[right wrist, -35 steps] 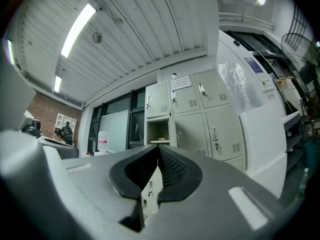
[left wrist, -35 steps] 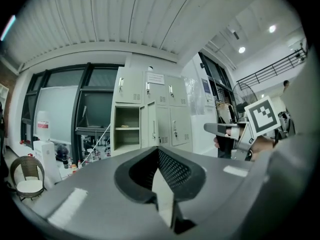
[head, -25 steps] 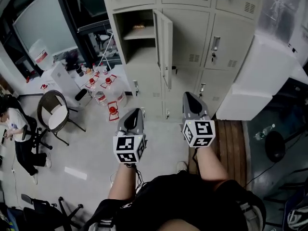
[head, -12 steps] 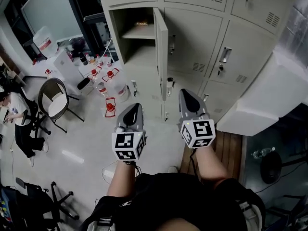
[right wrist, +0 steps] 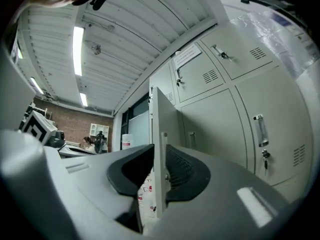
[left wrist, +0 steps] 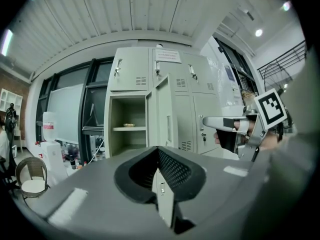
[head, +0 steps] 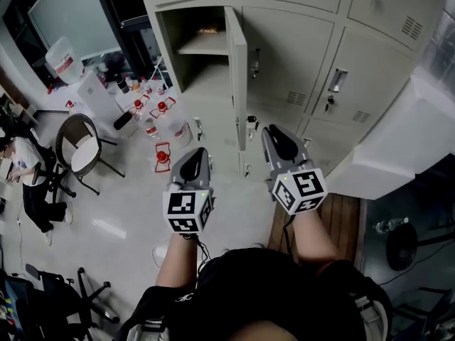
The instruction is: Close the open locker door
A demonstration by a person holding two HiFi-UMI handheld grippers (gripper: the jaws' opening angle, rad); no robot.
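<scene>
Fingers (right wrist: 187, 172) of the right gripper (head: 276, 137) stand a narrow slit apart, having just been opening; no pad presses on anything. Left gripper (head: 193, 160): fingers (left wrist: 177, 169) meet at their tips with only a thin wedge of light behind them, and they hold nothing. Both grippers are held out roughly level toward the lockers.

Room: pale, glossy floor (head: 128, 204). A bank of grey-green metal lockers (head: 291, 55) fills the far side. Wooden boards (head: 341, 219) lie on the floor near the right. A big white box (head: 398, 148) sits against the lockers at right. At left are a round-seated chair (head: 84, 151), a cluster of red-capped bottles (head: 160, 109), a large water jug (head: 65, 61) and dark-framed windows. A person (head: 25, 165) sits at the far left edge.

Task thing: the open locker door (head: 237, 77) swings out from the right side of its compartment (head: 202, 62) and shows nearly edge-on. Inside is a shelf (head: 202, 46) with a small object (head: 208, 30) on it. The door lies farther off than both grippers, between their lines. The left gripper is to its left and nearer. The right gripper is just to the right of its lower corner. In the right gripper view the door's free edge lines up with the slit between the fingers. The left gripper view shows that gripper apart from the door.
</scene>
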